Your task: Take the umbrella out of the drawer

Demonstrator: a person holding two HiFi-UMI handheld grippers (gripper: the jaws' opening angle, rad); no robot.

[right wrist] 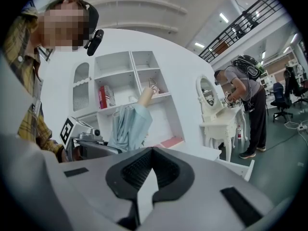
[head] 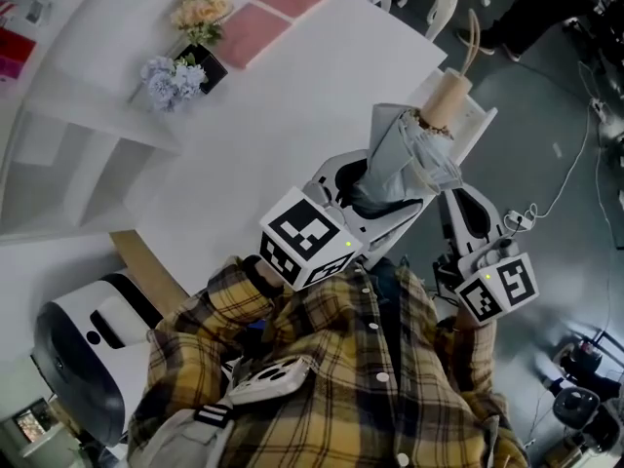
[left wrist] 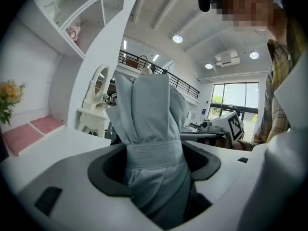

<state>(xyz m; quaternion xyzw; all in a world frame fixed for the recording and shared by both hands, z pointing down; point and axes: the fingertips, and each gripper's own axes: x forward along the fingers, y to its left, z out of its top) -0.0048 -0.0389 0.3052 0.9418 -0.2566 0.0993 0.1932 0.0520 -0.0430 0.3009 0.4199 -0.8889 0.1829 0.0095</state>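
Note:
A folded pale blue umbrella with a tan wooden handle stands tilted up and away, lifted above the white table's right edge. My left gripper is shut on its cloth body. In the left gripper view the umbrella, its strap wound round it, fills the space between the dark pads of the left gripper. My right gripper is just to the right of the umbrella, apart from it. In the right gripper view its jaws stand together with nothing between them, and the umbrella shows at the left.
A white table carries two flower bunches and pink mats. A white drawer edge shows behind the umbrella handle. A white dressing table with a person bent over it stands to the right, and wall shelves lie ahead.

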